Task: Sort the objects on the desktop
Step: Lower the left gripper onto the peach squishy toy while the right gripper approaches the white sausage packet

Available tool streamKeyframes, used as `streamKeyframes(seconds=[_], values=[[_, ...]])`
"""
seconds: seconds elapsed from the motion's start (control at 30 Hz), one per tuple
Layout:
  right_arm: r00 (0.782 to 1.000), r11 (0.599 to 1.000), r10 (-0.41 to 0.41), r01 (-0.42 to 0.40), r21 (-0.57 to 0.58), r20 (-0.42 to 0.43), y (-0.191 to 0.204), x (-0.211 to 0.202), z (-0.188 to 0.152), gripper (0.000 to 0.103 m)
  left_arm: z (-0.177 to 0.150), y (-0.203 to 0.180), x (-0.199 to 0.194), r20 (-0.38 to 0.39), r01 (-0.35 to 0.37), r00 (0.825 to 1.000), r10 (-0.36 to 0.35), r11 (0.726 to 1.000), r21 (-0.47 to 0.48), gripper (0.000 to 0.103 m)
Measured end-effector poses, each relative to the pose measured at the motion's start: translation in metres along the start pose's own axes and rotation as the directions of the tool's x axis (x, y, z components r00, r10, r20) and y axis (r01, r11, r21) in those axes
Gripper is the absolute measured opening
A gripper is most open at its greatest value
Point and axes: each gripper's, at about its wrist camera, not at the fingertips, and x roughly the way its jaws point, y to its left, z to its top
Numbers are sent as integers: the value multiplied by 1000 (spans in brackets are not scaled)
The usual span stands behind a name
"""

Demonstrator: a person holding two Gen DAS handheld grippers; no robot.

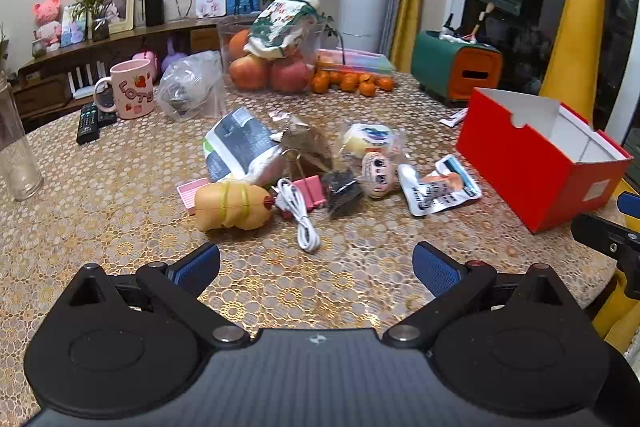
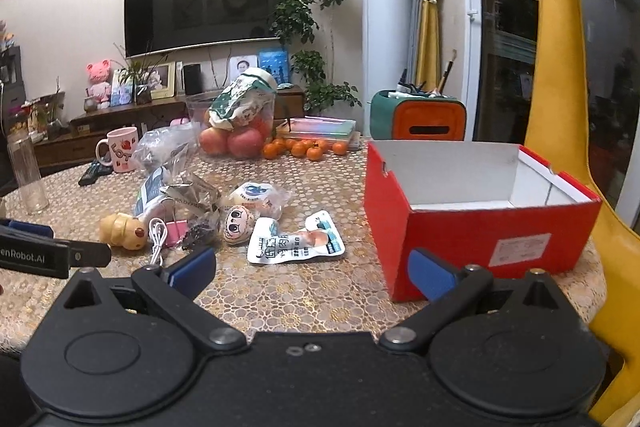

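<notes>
Several snacks and toys crowd beside red box (image 2: 472, 227).

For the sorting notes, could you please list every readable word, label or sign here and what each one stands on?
"LOTS": on the pink mug, last letters turned out of sight.
"enRobot.AI": on the left gripper, seen from the right wrist view, its start cut off by the picture's edge.
Large Chinese characters: on the white snack packet, too unclear to quote.
White label on the red box: too small to read.
Grey-green pouch: blurred.
</notes>
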Motion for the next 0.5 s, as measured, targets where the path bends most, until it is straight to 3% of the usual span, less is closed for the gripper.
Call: streamKeyframes(seconds=[0.5], values=[[998,998,10,-14,-64,-58,11,68,2,103,15,44,48,-2,-102,995,102,994,-30,103]])
